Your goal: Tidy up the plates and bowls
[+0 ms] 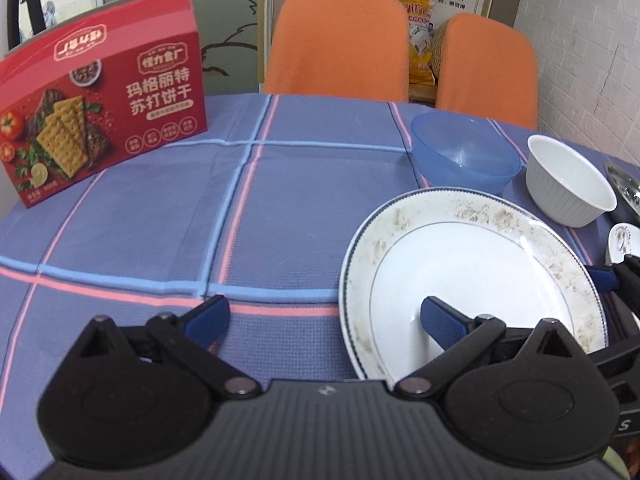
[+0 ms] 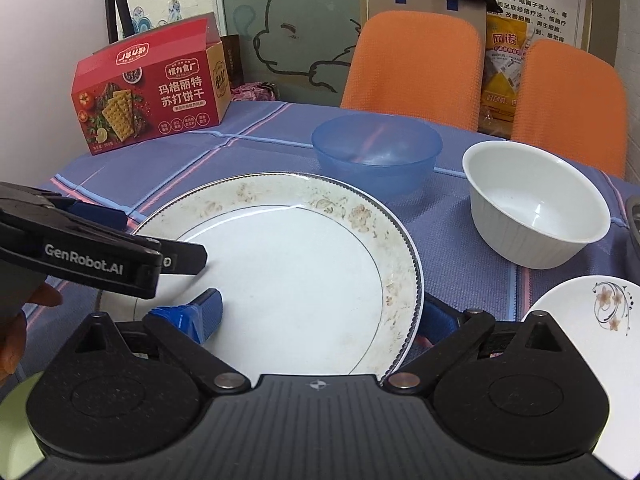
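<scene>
A large white plate with a faded floral rim lies on the blue checked tablecloth. My left gripper is open wide and straddles the plate's left rim, with one finger over the plate and the other over the cloth. My right gripper is also open and straddles the right rim, its right finger partly hidden behind the rim. Behind the plate stand a blue plastic bowl and a white ribbed bowl. A small flowered plate lies at the right.
A red cracker box stands at the back left of the table. Two orange chairs sit behind the far edge. A shiny metal item lies at the right edge. A hand holds the left gripper.
</scene>
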{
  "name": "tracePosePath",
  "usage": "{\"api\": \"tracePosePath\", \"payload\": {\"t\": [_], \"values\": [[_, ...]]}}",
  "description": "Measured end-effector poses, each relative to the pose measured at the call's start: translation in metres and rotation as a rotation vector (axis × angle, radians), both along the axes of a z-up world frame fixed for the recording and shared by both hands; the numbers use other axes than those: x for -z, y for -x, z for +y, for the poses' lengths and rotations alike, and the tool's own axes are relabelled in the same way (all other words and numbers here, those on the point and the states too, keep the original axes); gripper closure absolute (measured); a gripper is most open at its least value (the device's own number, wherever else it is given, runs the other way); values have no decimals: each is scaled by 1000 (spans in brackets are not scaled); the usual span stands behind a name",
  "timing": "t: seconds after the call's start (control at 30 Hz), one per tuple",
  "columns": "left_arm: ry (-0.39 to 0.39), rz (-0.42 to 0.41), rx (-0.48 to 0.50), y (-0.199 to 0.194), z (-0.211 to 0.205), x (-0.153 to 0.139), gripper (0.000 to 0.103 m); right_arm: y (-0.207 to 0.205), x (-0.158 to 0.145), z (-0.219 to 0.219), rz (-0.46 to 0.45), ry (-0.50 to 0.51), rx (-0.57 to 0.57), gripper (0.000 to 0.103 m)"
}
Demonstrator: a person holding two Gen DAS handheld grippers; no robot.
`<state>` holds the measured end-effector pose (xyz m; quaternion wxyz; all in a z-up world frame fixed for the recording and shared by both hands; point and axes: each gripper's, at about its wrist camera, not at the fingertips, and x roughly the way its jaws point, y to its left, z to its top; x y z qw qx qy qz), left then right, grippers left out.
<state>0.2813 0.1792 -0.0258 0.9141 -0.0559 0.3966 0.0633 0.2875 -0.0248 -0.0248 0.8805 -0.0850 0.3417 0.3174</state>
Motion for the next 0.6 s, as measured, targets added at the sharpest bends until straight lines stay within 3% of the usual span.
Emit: {"api": "tracePosePath", "payload": {"t": [0.6], "values": [[-11, -31, 16, -8, -2, 5, 0, 0, 2, -2, -24, -16, -18, 13]]}}
